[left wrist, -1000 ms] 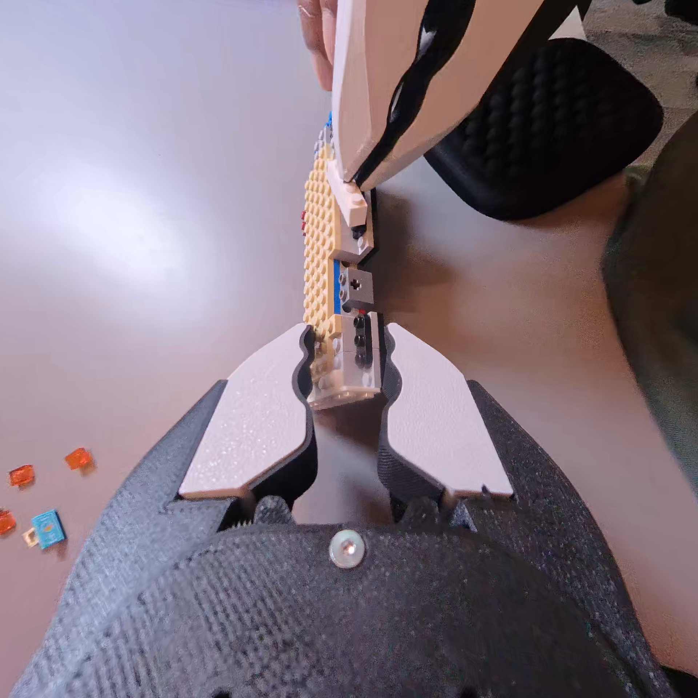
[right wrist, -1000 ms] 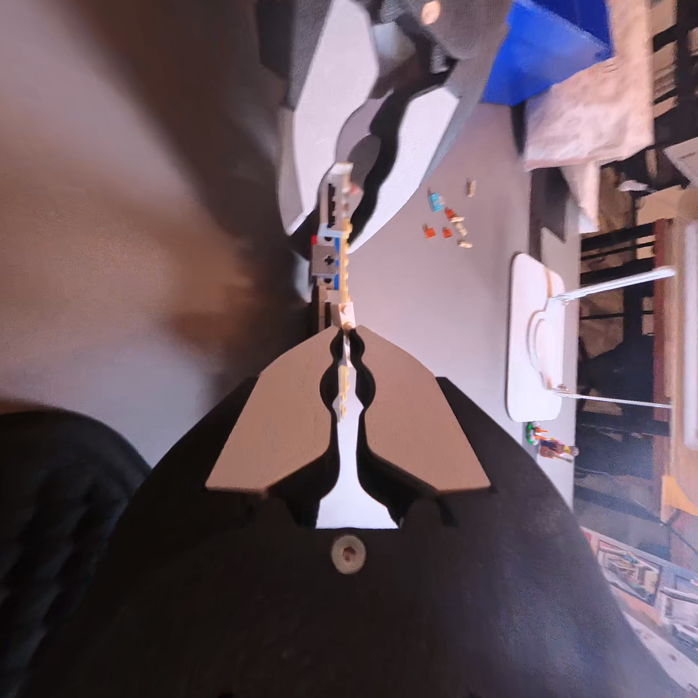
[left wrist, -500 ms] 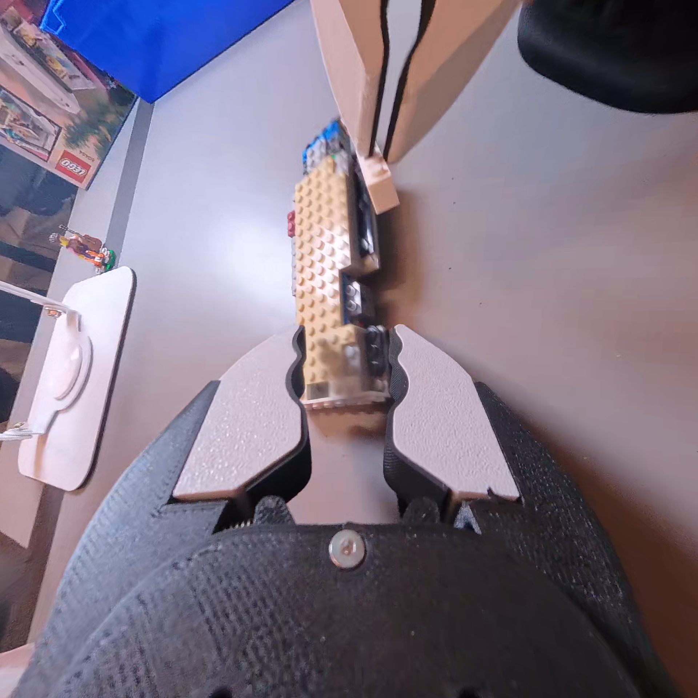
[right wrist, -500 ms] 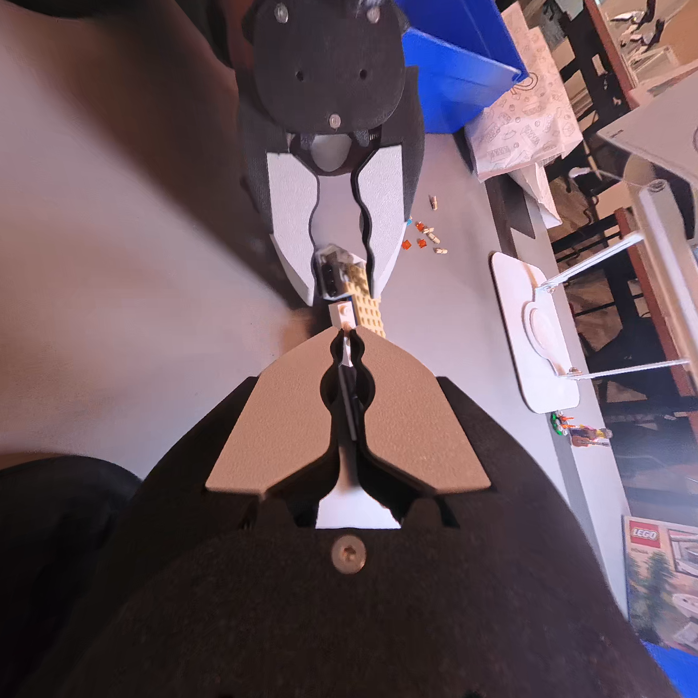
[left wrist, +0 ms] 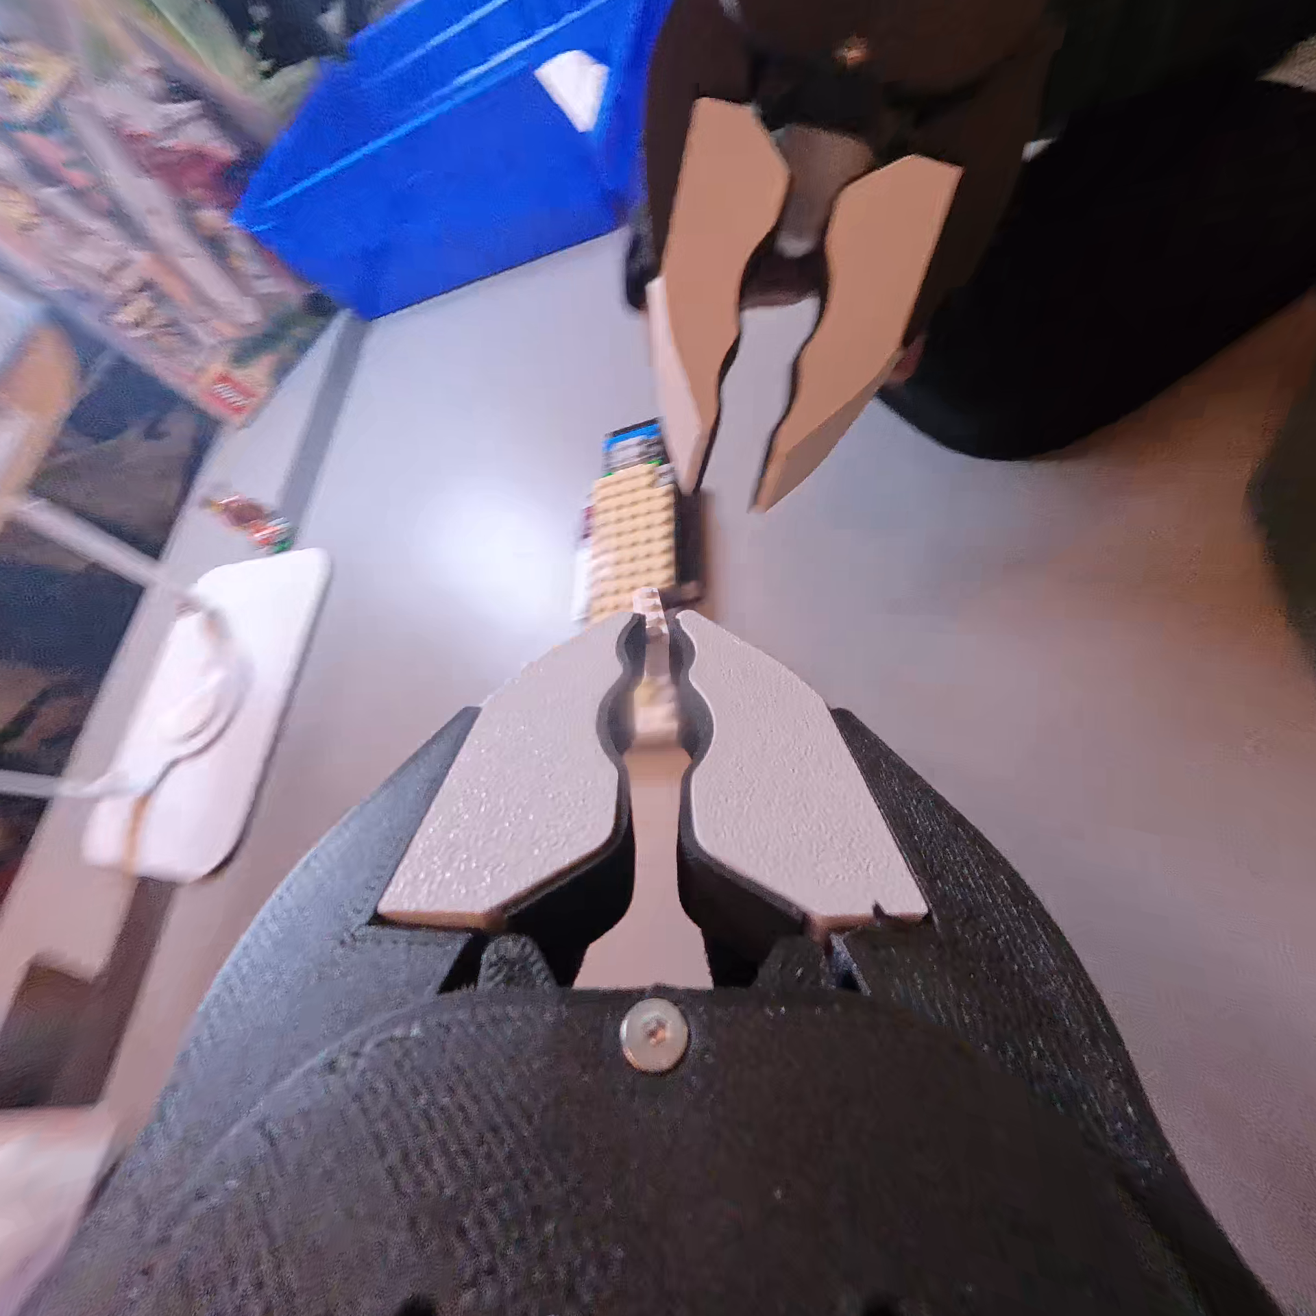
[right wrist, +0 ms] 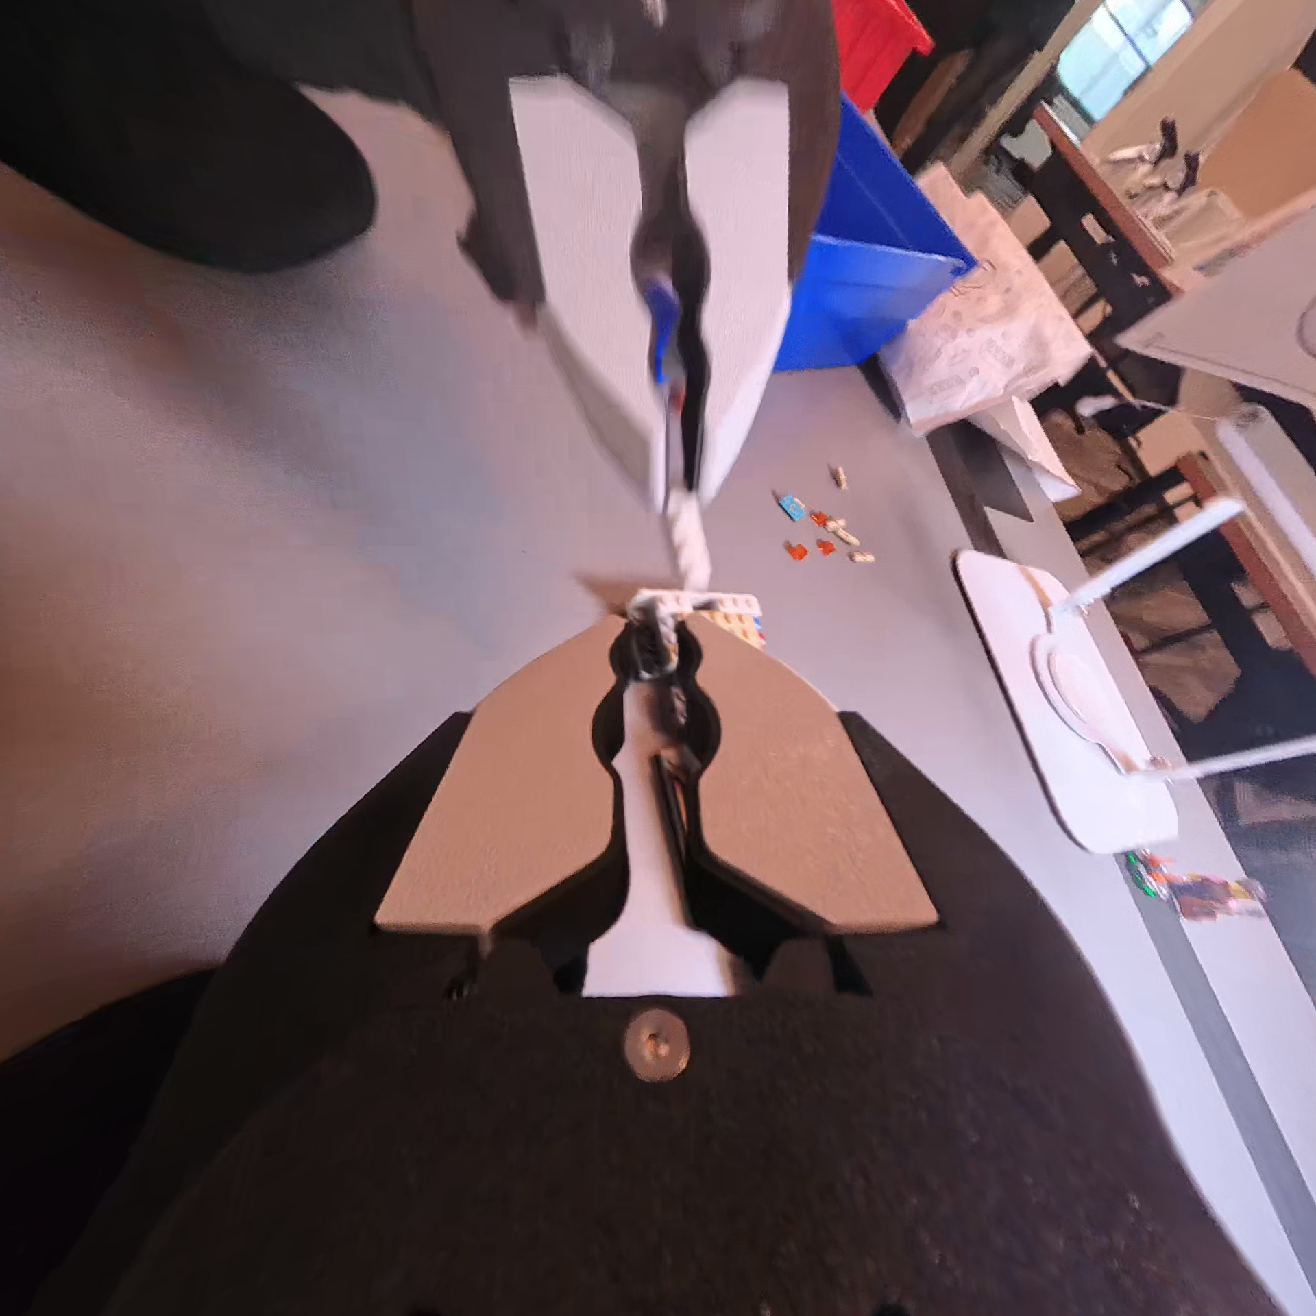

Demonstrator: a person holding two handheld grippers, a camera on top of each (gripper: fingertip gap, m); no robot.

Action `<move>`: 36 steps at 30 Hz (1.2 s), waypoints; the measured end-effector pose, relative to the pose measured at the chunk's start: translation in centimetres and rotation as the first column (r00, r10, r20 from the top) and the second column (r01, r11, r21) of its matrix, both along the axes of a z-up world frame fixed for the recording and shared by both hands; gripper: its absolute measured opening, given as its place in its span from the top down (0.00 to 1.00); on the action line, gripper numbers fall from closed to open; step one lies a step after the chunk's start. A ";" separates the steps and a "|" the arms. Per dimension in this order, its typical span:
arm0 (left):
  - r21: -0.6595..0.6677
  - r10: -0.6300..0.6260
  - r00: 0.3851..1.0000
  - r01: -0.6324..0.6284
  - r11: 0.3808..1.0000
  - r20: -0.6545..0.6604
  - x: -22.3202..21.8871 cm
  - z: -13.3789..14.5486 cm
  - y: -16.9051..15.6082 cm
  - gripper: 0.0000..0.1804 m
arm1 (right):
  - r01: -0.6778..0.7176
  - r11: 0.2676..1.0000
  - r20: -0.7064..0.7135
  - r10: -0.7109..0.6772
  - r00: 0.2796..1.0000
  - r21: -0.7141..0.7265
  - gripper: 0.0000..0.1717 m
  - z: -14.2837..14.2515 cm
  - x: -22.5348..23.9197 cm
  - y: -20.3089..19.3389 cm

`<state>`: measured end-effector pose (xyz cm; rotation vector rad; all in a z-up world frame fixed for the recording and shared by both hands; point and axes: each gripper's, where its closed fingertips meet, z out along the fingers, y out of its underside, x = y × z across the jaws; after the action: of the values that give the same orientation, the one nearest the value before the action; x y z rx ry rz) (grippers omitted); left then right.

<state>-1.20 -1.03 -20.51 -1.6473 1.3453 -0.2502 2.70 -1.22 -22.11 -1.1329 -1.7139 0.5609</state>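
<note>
**Left gripper pinches a pale strip over the brick build; right gripper stands open at its far end**

The grey table (left wrist: pixel 997 641) carries everything. A blue bin (left wrist: pixel 441 164) stands at its far edge, and a white flat base with thin metal rods (right wrist: pixel 1054 712) lies along a side edge, with a small toy figure (right wrist: pixel 1196 890) just beside it at the same edge.

The right gripper (left wrist: pixel 726 491) hangs over the middle of the table with its jaws released. The left wrist view shows a clear gap between its fingers and nothing held there. One fingertip is just beside the far end of the brick build (left wrist: pixel 634 541), but contact cannot be judged through the blur.

The left gripper (left wrist: pixel 651 627) is clenched on a pale studded strip (left wrist: pixel 649 612), which pokes out past its tips. The strip reaches down to the near end of the build; whether it is joined to the build cannot be told.

The build, a tan studded plate with dark and blue parts along it, lies flat mid-table between the two grippers.

A scatter of loose small pieces (right wrist: pixel 826 527), orange, blue and cream, lies well apart from the build, toward the side edge
</note>
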 end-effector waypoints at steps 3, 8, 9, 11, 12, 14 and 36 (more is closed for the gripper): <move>0.073 0.282 0.956 -0.277 0.958 -0.079 -8.8 3.7 2.3 0.96 | 0.121 0.992 0.103 -0.115 0.988 -0.045 0.81 -0.8 2.4 4.1; -0.065 0.570 0.806 -0.585 0.809 -0.156 -20.6 2.9 3.1 0.94 | 0.193 0.968 0.353 -0.126 0.927 -0.163 0.67 -5.0 5.1 8.7; -0.103 0.584 0.796 -0.602 0.792 -0.159 -21.5 2.1 3.1 0.91 | 0.182 0.965 0.378 -0.100 0.920 -0.188 0.67 -5.5 5.0 8.9; -0.209 0.589 0.784 -0.621 0.756 -0.198 -22.5 0.1 2.8 0.78 | 0.158 0.960 0.428 -0.044 0.903 -0.233 0.66 -6.2 4.6 9.0; -0.247 0.584 0.781 -0.624 0.741 -0.219 -22.8 -0.9 2.7 0.74 | 0.143 0.958 0.448 -0.017 0.894 -0.248 0.66 -6.5 4.3 8.9; -0.292 0.579 0.785 -0.619 0.729 -0.219 -23.0 -2.0 2.7 0.68 | 0.119 0.958 0.484 0.023 0.875 -0.260 0.65 -6.9 3.8 8.7; -0.298 -0.090 0.973 0.023 0.954 -0.212 3.8 -9.0 3.1 0.66 | -0.015 0.996 0.457 0.055 0.888 -0.090 0.66 -6.9 1.7 4.1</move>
<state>2.62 2.04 -29.55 -1.9320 1.5867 -0.3190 4.41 2.92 -29.04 -1.3771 -2.1349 0.4081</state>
